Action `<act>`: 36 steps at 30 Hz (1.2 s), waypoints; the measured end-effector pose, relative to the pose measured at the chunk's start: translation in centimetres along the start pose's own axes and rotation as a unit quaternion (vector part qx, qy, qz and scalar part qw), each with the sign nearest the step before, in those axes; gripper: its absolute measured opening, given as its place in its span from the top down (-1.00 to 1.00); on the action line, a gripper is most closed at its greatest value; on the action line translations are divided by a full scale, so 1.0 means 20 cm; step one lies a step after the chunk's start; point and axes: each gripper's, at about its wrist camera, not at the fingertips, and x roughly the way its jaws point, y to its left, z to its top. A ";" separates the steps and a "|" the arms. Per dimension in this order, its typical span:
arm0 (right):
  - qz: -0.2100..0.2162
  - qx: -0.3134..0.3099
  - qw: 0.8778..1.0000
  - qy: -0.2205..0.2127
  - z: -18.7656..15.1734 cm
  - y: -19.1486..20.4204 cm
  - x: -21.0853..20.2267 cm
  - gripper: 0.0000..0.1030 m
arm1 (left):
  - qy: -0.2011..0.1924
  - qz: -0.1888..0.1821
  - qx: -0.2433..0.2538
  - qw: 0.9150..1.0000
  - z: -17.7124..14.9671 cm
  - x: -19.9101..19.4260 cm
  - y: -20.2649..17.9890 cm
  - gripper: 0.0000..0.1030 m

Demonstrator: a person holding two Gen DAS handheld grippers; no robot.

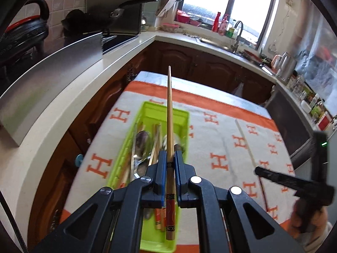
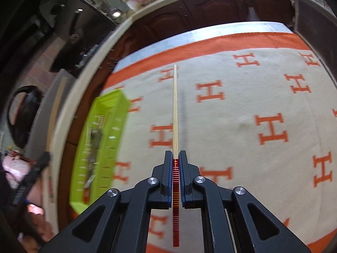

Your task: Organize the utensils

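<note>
My left gripper point(image 1: 170, 155) is shut on a wooden chopstick point(image 1: 169, 113) with a red patterned end, held lengthwise above the lime green tray point(image 1: 181, 116). The tray holds metal spoons point(image 1: 141, 142) and other chopsticks point(image 1: 156, 139). My right gripper point(image 2: 175, 155) is shut on a second chopstick point(image 2: 175, 105) with a red striped handle, held above the cloth to the right of the green tray point(image 2: 101, 139). The right gripper's dark body shows at the right edge of the left wrist view point(image 1: 294, 182).
The tray sits on a cream cloth with orange H letters point(image 2: 242, 105) covering a table. A white countertop point(image 1: 69, 97) with a stove, pan, kettle and sink runs around the far and left sides. Dark wooden cabinets point(image 1: 200, 63) stand beyond the table.
</note>
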 end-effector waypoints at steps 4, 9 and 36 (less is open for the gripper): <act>0.043 -0.014 0.999 0.004 -0.03 0.22 -0.07 0.90 | 0.016 0.008 -0.001 1.000 -0.04 0.03 0.11 0.90; 0.069 -0.029 0.997 0.022 -0.05 0.50 -0.02 0.90 | 0.040 0.006 0.008 0.999 -0.10 0.09 0.21 0.90; 0.042 0.022 0.995 0.092 -0.12 0.68 0.49 0.72 | 0.103 -0.067 -0.042 0.991 -0.11 0.34 0.37 0.39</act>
